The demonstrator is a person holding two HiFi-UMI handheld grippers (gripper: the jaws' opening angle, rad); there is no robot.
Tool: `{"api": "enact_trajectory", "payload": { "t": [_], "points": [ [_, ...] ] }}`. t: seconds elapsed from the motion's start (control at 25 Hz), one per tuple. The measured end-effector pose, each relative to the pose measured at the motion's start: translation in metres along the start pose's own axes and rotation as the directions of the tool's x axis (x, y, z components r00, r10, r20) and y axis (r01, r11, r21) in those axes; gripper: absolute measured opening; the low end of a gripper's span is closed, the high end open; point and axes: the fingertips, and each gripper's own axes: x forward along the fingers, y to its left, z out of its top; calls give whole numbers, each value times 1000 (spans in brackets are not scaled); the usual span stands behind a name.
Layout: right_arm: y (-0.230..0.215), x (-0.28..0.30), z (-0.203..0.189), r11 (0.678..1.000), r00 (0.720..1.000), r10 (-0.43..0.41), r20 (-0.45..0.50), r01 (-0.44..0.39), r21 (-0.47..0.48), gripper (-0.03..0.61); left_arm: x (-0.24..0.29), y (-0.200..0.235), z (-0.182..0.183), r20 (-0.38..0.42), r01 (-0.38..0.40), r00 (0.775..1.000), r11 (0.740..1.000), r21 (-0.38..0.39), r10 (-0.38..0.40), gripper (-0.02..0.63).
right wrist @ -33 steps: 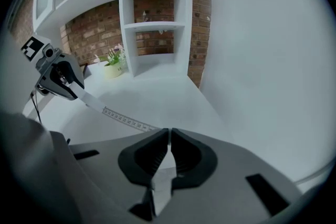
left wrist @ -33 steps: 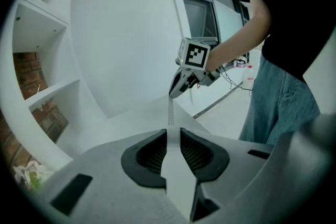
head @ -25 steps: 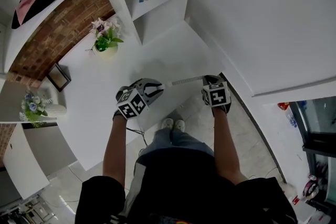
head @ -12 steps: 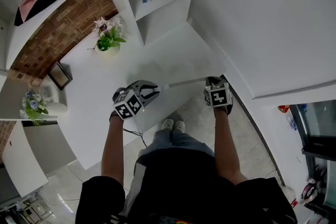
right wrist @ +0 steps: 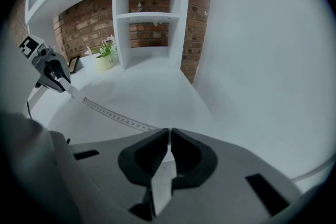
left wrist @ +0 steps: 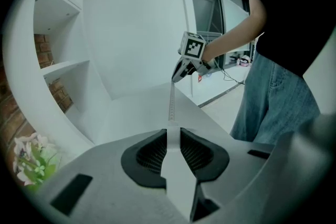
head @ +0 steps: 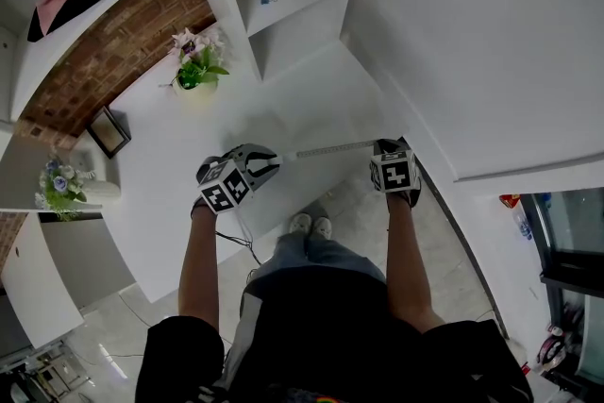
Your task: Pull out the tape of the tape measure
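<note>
A thin graduated tape [head: 326, 148] runs nearly level between my two grippers above the white counter [head: 170, 193]. The left gripper [head: 267, 164] is shut on the tape measure's white case [left wrist: 176, 176], which fills the gap between its jaws. From the case the tape [left wrist: 171, 105] leads away to the right gripper [left wrist: 180, 70]. The right gripper [head: 385, 149] is shut on the tape's end. In the right gripper view the strip [right wrist: 113, 114] passes from that gripper's jaws [right wrist: 169, 136] out to the left gripper [right wrist: 52, 75].
A potted plant [head: 193, 71] and a small picture frame [head: 107, 133] stand on the counter's far side. Another flower pot [head: 64, 187] sits at the left. White shelf bays [head: 283, 5] and a brick wall [head: 104, 52] lie beyond. A white wall [head: 472, 42] runs on the right.
The left gripper has drifted left with the case and the right one slightly right, so a longer stretch of tape shows between them.
</note>
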Motion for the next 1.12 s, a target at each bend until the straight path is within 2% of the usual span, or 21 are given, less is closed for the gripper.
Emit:
{"api": "enact_trajectory", "payload": {
  "t": [0.28,0.48,0.84,1.12],
  "points": [
    [-6,7,3,1000,1000,7,-4,-7,1,17,7,6,0,-16,13,1000,1000,5,-13,81],
    [-15,19,18,1000,1000,15,-3,-15,-4,17,14,28,3,-33,17,999,1000,11,-17,81],
    [-26,57,47,998,999,36,-28,-37,-52,18,38,82,-3,-157,31,987,1000,3,-31,81],
    [-31,79,55,997,998,36,-50,-40,-73,21,57,101,-11,-216,69,974,998,-4,-69,81]
  ]
}}
